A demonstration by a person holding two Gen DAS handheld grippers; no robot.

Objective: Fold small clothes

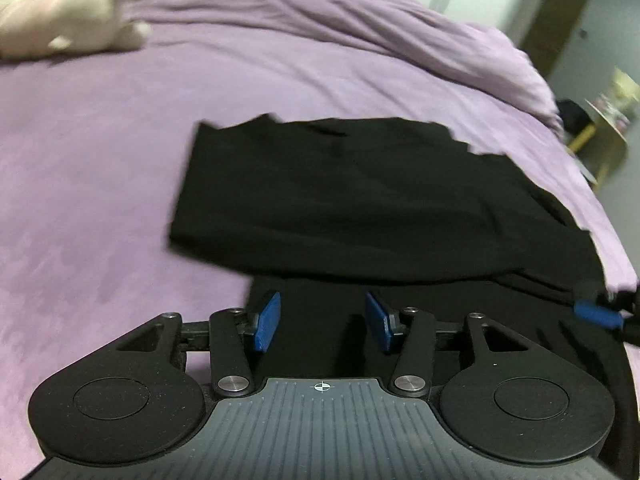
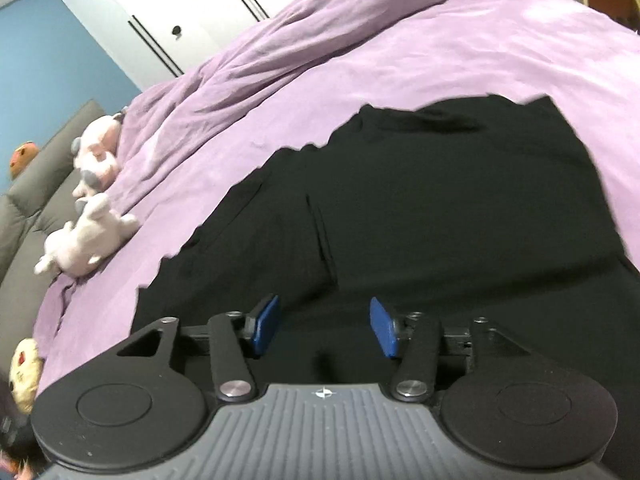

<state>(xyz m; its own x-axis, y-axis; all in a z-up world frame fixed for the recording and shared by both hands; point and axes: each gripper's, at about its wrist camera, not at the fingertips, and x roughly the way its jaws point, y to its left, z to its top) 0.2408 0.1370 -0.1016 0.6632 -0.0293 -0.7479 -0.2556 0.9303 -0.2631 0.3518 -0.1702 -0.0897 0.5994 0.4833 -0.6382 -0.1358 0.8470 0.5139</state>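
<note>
A black garment lies on the purple bedspread, with one layer folded over another near its close edge. My left gripper is open and empty, its blue pads just above the garment's near edge. The garment also fills the middle of the right wrist view. My right gripper is open and empty, hovering over the black cloth. The right gripper's blue fingertip shows at the far right of the left wrist view.
A cream plush toy lies at the far left of the bed. More plush toys lie by a grey headboard. A bunched purple duvet lies at the back. A small yellow table stands past the bed's right edge.
</note>
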